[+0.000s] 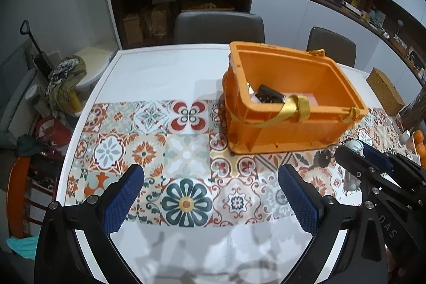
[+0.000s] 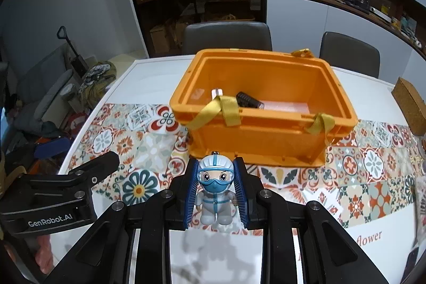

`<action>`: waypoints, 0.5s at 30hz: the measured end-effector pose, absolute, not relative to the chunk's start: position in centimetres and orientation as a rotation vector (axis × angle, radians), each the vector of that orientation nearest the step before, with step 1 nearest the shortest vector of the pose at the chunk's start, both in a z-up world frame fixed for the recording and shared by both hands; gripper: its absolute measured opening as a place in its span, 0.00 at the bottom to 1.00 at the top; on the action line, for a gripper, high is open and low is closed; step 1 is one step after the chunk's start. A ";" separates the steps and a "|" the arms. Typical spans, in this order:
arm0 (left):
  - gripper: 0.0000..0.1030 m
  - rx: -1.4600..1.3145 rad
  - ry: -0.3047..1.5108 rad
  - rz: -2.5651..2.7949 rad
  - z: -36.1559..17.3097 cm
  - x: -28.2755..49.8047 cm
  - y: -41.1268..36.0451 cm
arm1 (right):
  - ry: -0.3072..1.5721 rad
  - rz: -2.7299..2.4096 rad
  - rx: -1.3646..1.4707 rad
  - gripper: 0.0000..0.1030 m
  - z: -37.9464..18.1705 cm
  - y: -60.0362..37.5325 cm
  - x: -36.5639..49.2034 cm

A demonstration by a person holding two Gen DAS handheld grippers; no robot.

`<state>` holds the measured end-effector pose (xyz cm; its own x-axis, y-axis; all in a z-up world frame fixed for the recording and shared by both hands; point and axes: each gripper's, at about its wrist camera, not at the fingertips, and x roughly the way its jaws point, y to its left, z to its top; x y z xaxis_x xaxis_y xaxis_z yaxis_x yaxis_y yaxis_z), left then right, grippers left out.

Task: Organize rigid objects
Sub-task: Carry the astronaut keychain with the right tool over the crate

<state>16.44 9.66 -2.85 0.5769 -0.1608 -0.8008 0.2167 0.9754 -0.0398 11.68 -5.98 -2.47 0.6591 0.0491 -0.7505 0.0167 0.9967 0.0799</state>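
An orange crate [image 1: 293, 135] [image 2: 261, 140] with yellow straps stands on the patterned tablecloth. A black object [image 1: 269, 95] [image 2: 249, 100] and a white item lie inside it. My right gripper [image 2: 216, 169] is shut on a small toy figure [image 2: 215, 190] in a white suit, blue mask and goggles, held upright just in front of the crate's near wall. It also shows at the right of the left wrist view [image 1: 356, 151]. My left gripper [image 1: 210, 193] is open and empty above the tablecloth, left of the crate.
A cork block [image 1: 384, 91] [image 2: 411, 105] lies at the table's right edge. Two grey chairs [image 2: 227, 36] stand behind the table. Oranges [image 1: 419, 143] sit at the far right. Clutter lies on the floor left of the table.
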 end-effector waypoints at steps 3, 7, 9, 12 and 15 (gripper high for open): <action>1.00 0.074 0.918 -0.224 -2.4 16.9 9.3 | 0.836 0.014 0.076 0.26 -2.0 -6.2 12.3; 1.00 0.080 0.913 -0.237 -1.8 17.7 8.9 | 0.825 0.013 0.074 0.26 -1.5 -6.3 13.1; 1.00 0.089 0.913 -0.238 -1.5 18.1 8.6 | 0.818 0.015 0.076 0.26 -1.2 -6.3 13.5; 1.00 0.081 0.908 -0.246 -1.1 18.7 8.4 | 0.810 0.015 0.074 0.26 -0.7 -6.5 14.1; 1.00 0.070 0.897 -0.248 -0.5 19.5 8.2 | 0.805 0.014 0.077 0.26 -0.4 -6.7 14.8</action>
